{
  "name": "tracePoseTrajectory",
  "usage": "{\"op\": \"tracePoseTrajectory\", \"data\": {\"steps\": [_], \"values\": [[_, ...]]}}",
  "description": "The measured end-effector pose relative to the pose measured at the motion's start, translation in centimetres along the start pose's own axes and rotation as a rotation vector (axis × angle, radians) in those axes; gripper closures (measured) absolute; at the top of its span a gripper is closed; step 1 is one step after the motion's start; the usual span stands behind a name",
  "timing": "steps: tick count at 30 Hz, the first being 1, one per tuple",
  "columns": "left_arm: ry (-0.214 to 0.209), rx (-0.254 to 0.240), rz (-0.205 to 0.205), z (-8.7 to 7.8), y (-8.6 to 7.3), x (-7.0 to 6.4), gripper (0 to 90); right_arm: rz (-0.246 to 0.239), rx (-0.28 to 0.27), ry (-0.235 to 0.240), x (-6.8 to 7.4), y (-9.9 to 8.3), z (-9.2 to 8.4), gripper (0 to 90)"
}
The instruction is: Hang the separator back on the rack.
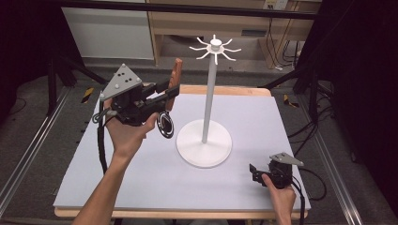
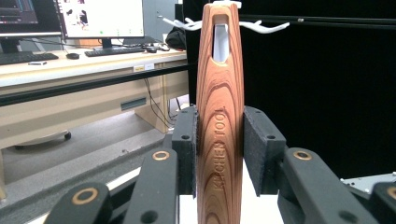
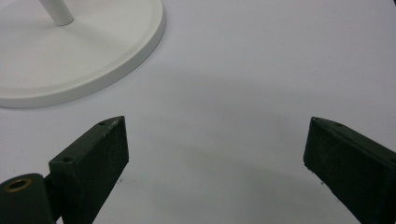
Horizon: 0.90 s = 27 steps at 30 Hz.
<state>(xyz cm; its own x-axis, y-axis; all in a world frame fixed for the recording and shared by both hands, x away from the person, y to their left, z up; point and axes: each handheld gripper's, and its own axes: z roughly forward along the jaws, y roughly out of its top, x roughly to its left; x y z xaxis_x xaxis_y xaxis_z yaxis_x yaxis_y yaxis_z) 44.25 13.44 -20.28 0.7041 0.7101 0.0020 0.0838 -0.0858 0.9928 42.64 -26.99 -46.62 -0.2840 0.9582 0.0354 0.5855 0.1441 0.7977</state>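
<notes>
Two black grippers are carried on bare forearms, with no sleeves seen. The left gripper (image 1: 170, 91), at the upper left of the high view, is topped by a grey three-cornered plate dotted with white studs. The right gripper (image 1: 253, 172), at the lower right, bears a similar plate. Brass-ringed pivots are set in the black linkages, and black cables trail below.

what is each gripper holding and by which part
The left gripper is shut on the wooden handle of a kitchen tool, its fingers clamping the handle's lower middle, below the hanging slot. The right gripper is open over the table and holds nothing.
</notes>
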Motion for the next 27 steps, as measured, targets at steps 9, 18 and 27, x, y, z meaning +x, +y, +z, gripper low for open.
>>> {"op": "tracePoseTrajectory", "data": {"steps": [9,18,27], "values": [[0.002,0.004,0.014,0.7,0.6,-0.3,67.4,0.001,-0.001,-0.003,-0.1,0.0,0.0,7.2],[0.0,0.013,0.015,1.7,0.9,-0.3,67.4,-0.003,0.0,-0.001,-0.1,0.0,0.0,7.2],[0.003,0.021,0.022,2.5,1.2,-0.5,67.4,-0.003,0.0,-0.002,-0.1,0.0,0.1,7.3]]}}
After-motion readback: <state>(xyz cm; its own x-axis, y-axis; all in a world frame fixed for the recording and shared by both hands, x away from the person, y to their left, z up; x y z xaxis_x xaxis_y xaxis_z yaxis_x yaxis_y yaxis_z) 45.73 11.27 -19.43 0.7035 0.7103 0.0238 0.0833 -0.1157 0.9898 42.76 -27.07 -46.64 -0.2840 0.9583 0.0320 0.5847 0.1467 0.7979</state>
